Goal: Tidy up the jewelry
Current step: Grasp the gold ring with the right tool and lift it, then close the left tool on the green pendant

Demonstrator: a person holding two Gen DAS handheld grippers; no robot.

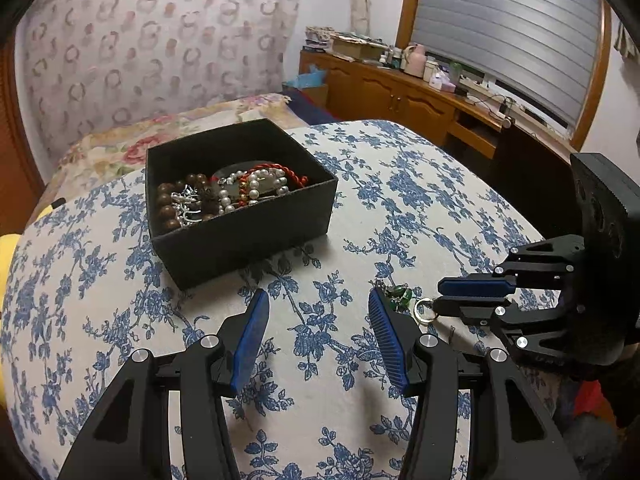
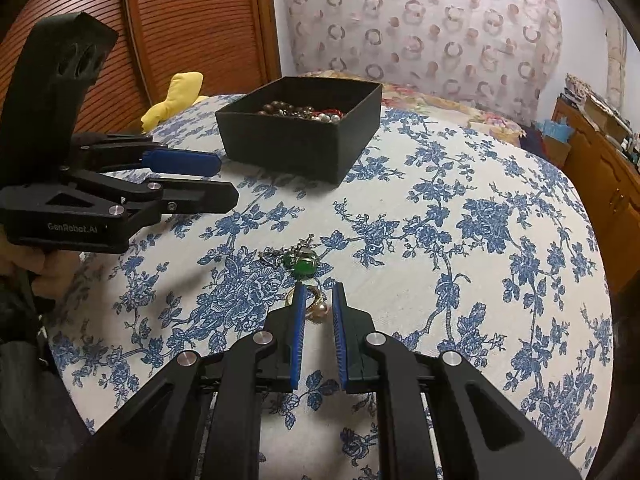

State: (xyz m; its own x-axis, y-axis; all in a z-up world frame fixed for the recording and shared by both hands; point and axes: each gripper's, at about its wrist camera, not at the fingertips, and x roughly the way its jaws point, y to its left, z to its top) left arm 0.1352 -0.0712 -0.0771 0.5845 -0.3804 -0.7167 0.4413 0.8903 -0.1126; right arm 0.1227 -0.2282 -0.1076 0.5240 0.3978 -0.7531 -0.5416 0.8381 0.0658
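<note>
Round gold ring (image 2: 310,300), ribbed blue fingers (image 2: 299,328)

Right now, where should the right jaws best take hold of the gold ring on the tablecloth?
Probably across the band of the gold ring, coming from the near side as the right gripper already points. It lies flat with a pearl on the near edge, so one jaw would go inside the loop, clear of the green pendant.

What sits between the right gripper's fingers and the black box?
Right wrist view: gold ring with a pearl at the right gripper tips, then green pendant with chain, then bare floral cloth up to the black box.
</note>
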